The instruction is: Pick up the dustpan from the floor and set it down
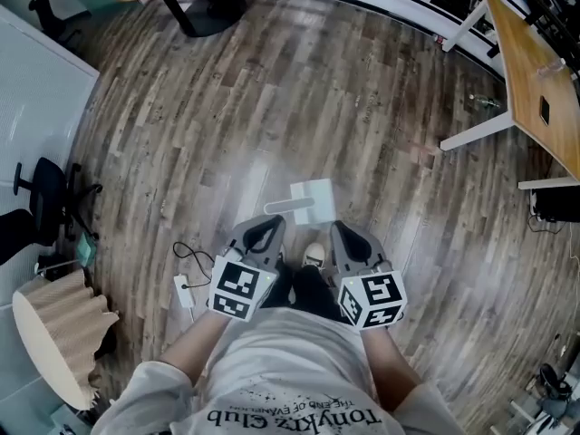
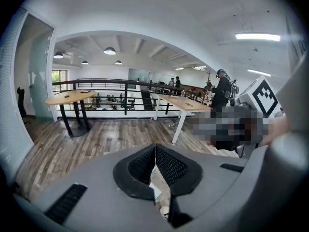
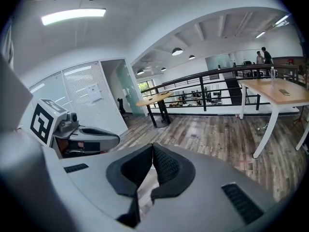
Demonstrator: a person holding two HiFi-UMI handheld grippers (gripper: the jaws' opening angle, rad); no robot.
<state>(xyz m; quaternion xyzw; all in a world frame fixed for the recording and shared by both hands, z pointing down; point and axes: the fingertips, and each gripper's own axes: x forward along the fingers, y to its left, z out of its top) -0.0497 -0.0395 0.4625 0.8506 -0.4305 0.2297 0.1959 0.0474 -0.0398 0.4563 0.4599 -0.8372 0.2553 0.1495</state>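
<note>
We had the left gripper with its ribbed black jaws pressed together, nothing between them. The dustpan, a flat pale square with a rounded grey handle bar, lay mid-way across the wood-plank floor, just ahead of both grippers. The right gripper was likewise closed and empty. Our read on the risk: closed jaws nudge the light pan and it skids on smooth planks.
</note>
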